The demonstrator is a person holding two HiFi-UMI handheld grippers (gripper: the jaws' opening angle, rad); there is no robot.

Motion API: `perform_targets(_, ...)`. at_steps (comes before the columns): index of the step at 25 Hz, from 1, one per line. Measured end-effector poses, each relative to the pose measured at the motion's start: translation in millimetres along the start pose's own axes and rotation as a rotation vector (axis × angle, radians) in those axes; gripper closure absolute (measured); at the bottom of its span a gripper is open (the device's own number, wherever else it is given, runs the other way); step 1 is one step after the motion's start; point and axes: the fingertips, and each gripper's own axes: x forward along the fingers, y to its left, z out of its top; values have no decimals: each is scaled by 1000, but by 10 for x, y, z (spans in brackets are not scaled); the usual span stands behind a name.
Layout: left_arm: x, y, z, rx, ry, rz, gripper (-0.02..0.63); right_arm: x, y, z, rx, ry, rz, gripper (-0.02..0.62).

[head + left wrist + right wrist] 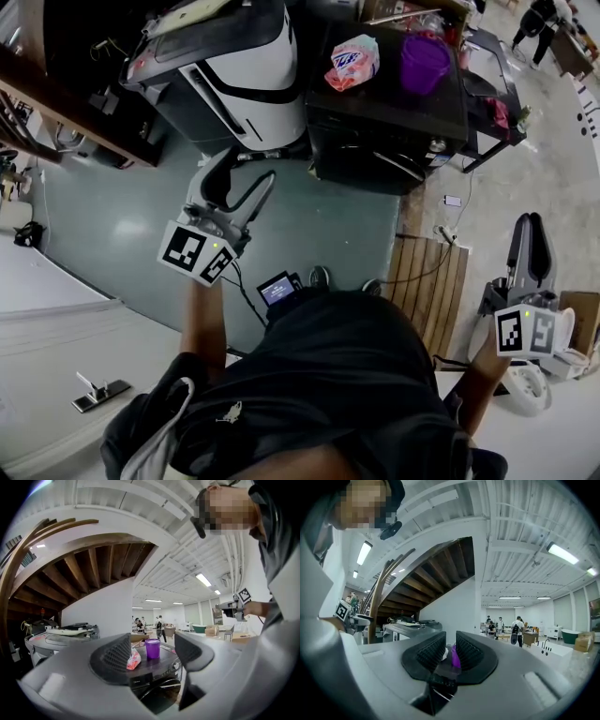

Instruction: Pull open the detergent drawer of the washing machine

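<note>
Our tongs hang well short of the washing machine.
The black washing machine point(384, 108) stands ahead, its detergent drawer point(139, 682) flush in the front's top band, well apart from both tongs. Our left tongs point(244, 178) stand apart with nothing in them; our right tongs point(531, 225), off to the side, are closed together on nothing. A purple cup point(424, 61) and a pink packet point(353, 62) sit on top.

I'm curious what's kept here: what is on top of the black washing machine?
A purple cup and a pink packet sit side by side on the washing machine. The cup's contents cannot be made out.
</note>
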Motion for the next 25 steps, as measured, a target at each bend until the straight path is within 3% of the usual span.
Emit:
perform_targets(15, -175, 580, -257, -61, -15, -14, 265, 348, 722, 43, -7, 52, 48, 460)
perform_targets(25, -14, 605, -413, -86, 15, -24, 267, 636, 753, -151, 9, 100, 84, 459)
